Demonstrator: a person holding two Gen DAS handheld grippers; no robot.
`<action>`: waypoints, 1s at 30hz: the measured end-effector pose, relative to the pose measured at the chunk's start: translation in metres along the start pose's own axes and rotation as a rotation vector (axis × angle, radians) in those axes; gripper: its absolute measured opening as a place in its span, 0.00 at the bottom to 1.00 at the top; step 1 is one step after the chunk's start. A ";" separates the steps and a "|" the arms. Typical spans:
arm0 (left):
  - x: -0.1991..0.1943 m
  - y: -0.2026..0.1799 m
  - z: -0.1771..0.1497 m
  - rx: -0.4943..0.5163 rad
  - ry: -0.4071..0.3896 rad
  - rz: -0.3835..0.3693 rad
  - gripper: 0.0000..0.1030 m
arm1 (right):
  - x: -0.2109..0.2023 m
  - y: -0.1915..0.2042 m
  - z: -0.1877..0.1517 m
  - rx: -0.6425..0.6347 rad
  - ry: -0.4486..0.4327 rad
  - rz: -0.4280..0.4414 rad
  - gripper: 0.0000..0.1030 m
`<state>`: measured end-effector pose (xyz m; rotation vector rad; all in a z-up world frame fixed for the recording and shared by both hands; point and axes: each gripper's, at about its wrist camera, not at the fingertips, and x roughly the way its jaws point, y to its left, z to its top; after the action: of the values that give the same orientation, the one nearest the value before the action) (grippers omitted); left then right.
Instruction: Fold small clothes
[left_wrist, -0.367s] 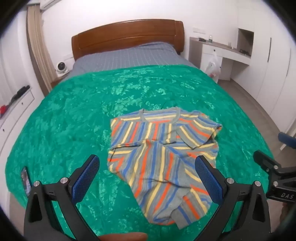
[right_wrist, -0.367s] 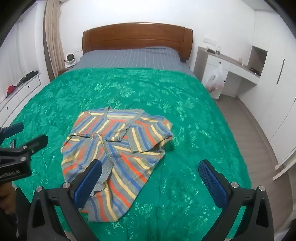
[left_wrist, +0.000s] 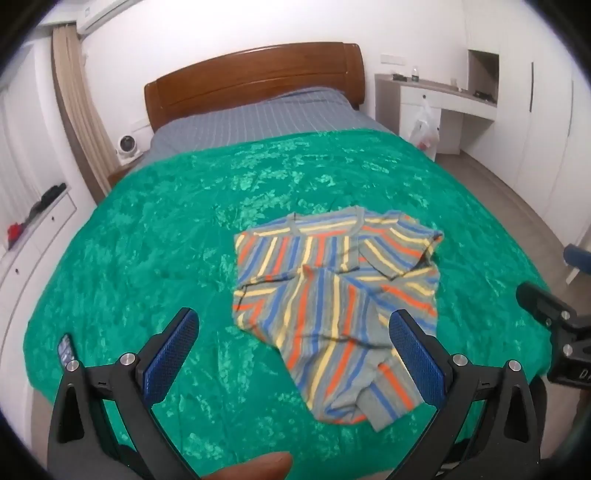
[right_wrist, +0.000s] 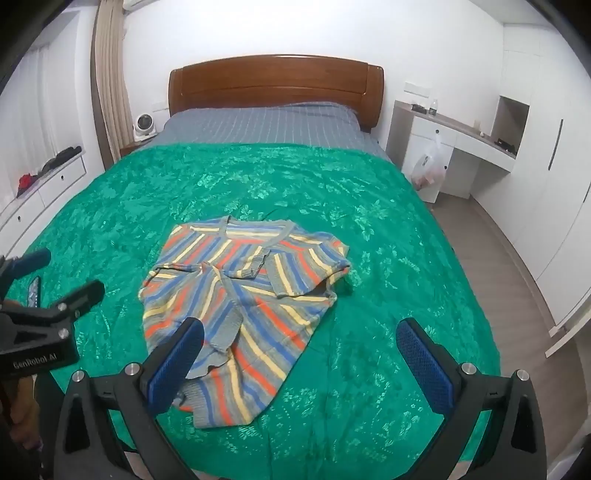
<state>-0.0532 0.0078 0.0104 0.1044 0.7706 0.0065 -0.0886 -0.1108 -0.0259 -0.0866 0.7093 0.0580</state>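
Observation:
A small striped shirt (left_wrist: 332, 291), grey with blue, orange and yellow stripes, lies partly folded and rumpled on the green bedspread (left_wrist: 147, 240); it also shows in the right wrist view (right_wrist: 240, 295). My left gripper (left_wrist: 291, 350) is open and empty, held above the shirt's near left edge. My right gripper (right_wrist: 301, 358) is open and empty, above the shirt's near end and to its right. Each gripper shows at the edge of the other's view.
A wooden headboard (right_wrist: 275, 83) and grey striped sheet (right_wrist: 262, 125) are at the far end. A phone (left_wrist: 64, 349) lies on the bedspread's left edge. White drawers (right_wrist: 44, 184) stand left; a desk (right_wrist: 454, 147) with a plastic bag (right_wrist: 428, 166) stands right.
Both grippers have drawn back and risen slightly; the shirt sits a little farther off in both views. The shirt has not moved.

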 end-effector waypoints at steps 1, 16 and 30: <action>-0.002 0.002 -0.002 -0.009 0.015 -0.001 1.00 | -0.002 0.001 -0.001 0.003 0.000 0.005 1.00; -0.006 0.014 -0.024 -0.035 0.065 -0.020 1.00 | -0.007 0.011 -0.026 0.026 0.064 0.051 1.00; 0.005 0.023 -0.035 -0.032 0.080 -0.030 1.00 | -0.001 0.011 -0.025 0.048 0.092 0.008 1.00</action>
<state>-0.0739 0.0345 -0.0157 0.0621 0.8515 -0.0055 -0.1064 -0.1025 -0.0445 -0.0404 0.8026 0.0452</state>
